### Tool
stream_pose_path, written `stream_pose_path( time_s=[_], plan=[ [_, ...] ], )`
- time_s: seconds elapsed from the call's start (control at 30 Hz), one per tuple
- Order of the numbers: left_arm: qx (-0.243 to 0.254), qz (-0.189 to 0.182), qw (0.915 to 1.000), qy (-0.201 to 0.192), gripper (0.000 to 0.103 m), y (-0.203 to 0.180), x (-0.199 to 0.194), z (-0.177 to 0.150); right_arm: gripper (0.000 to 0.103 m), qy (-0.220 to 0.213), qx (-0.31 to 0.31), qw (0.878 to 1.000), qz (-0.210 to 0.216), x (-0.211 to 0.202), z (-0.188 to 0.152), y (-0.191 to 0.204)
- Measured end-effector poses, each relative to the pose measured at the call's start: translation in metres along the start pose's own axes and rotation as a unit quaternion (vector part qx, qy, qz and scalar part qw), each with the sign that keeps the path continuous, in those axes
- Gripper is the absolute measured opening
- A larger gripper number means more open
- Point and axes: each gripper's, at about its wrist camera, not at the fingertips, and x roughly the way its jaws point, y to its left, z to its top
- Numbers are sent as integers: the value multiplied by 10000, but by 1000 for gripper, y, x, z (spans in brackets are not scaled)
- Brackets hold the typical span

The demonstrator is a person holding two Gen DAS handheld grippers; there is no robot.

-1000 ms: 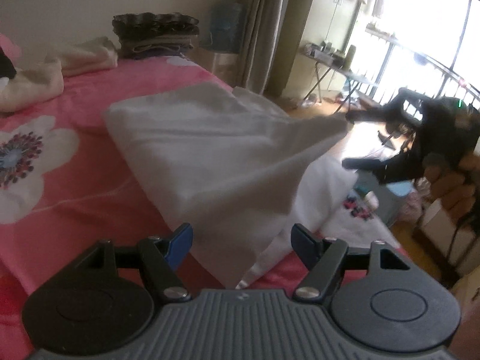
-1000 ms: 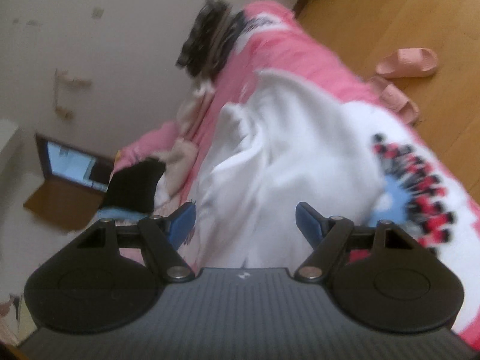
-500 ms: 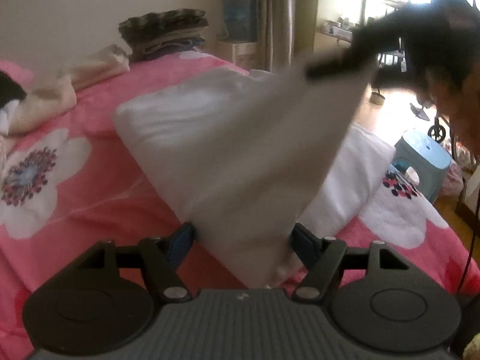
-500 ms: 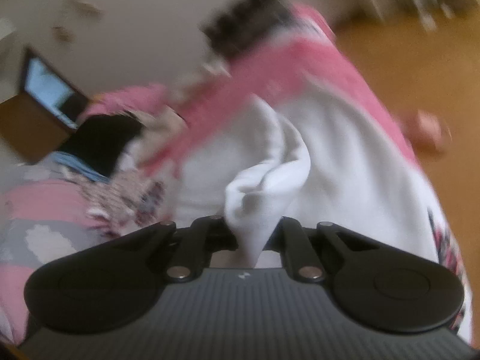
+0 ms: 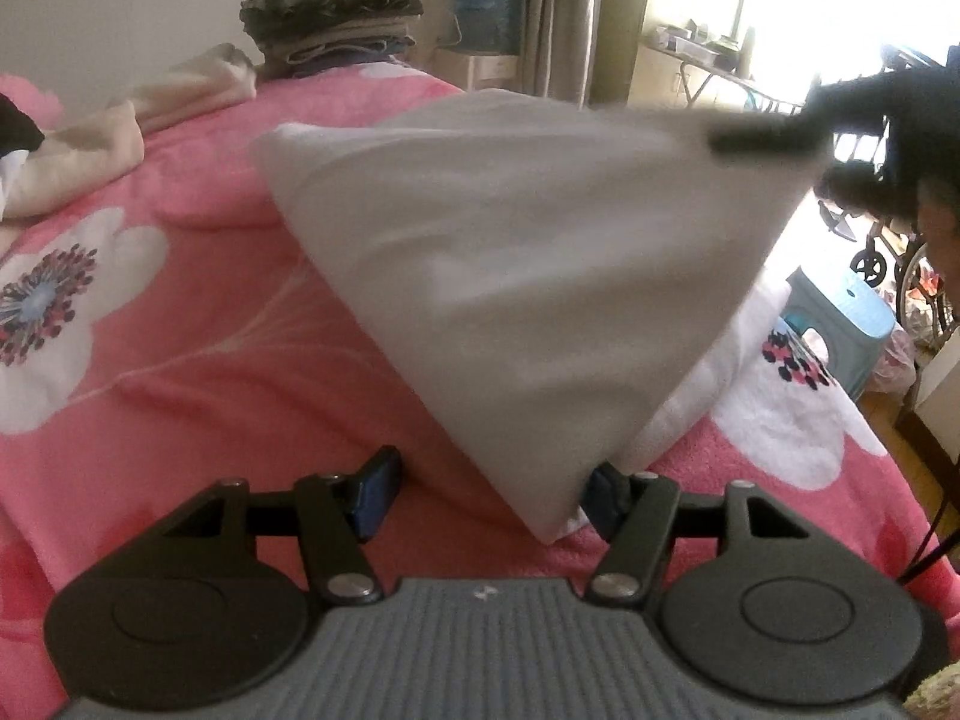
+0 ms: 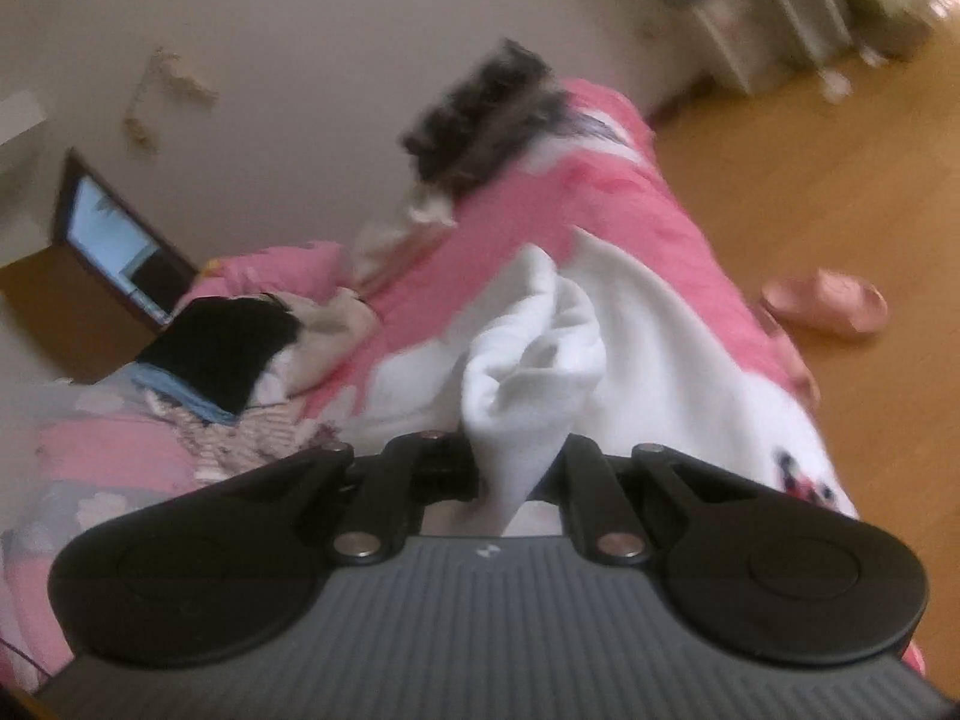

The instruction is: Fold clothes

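The right gripper (image 6: 516, 474) is clamped on a bunched corner of the white garment (image 5: 528, 276), and in the left wrist view that same gripper (image 5: 774, 135) sits at about two o'clock, holding the corner up off the bed so the cloth hangs as a taut slanted sheet. Its far edge lies flat on the pink floral blanket (image 5: 198, 360) at about eleven o'clock, and its lowest point drops to the blanket near six o'clock, between the fingers of the left gripper (image 5: 489, 495). That left gripper's jaws have just been narrowing but stand apart; the cloth tip hangs close by the right-hand pad, and whether it touches I cannot tell.

At twelve o'clock a stack of folded dark clothes (image 5: 333, 18) rests at the far end of the bed, with cream garments (image 5: 126, 114) at ten o'clock. The blanket from seven to ten o'clock is bare and flat. The bed's edge falls away at four o'clock, where a blue stool (image 5: 846, 318) stands close on the floor. From the right wrist view, wooden floor (image 6: 840, 168) opens wide at two o'clock, with a pink slipper (image 6: 828, 300) at three.
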Motion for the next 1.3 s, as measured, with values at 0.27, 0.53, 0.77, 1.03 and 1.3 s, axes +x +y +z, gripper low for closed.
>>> stream_pose_path(
  time_s=[0.27, 0.53, 0.77, 1.03, 1.3],
  plan=[
    [-50, -49, 10000, -14, 65, 3, 0, 0, 6, -102, 97, 9999, 54, 1, -8, -9],
    [-227, -411, 9989, 19, 64, 14, -2, -2, 8, 129, 1204, 9926, -129, 9, -34, -62],
    [-1378, -1764, 9742, -291, 68, 60, -20, -4, 27, 109, 1810, 9834, -48, -14, -30, -86],
    [-2734, -2365, 9321, -217, 68, 94, 1, -4, 48, 289, 2908, 9562, 150, -25, -44, -117],
    [-2988, -2603, 9179, 212, 64, 83, 40, -7, 50, 590, 3133, 9474, 297, -9, -48, -119]
  ],
)
